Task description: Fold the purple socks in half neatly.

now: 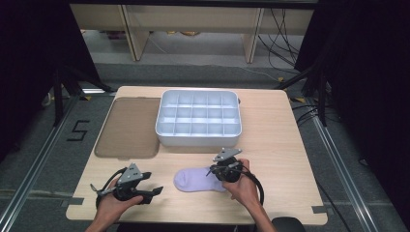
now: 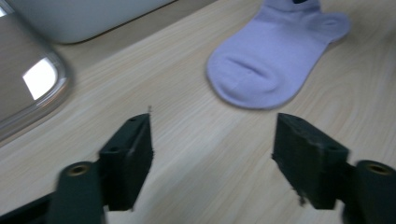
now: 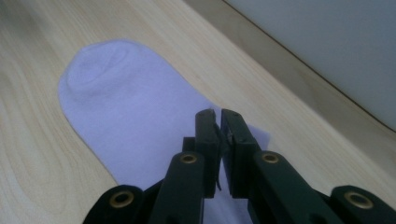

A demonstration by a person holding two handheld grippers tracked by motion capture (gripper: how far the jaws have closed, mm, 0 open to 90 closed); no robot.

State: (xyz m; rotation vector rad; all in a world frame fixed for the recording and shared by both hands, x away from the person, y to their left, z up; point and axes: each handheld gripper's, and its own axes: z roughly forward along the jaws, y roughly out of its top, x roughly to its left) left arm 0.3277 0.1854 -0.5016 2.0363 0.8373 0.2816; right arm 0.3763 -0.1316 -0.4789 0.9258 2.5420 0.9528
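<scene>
At the table's near edge, my right tongs [image 3: 219,116] are pinched together over the sock's [image 1: 196,179] cuff end, seemingly nipping it; my left tongs [image 2: 212,140] gape wide at 8 o'clock, holding nothing. A thin pinch may slip if I lift, or drag the sock. At 12 o'clock, the tray [image 1: 198,137] shows its compartments bare.

One lilac sock [image 1: 197,180], one white compartment tray [image 1: 198,118], one translucent lid [image 1: 129,126], two hand-held grippers.
</scene>
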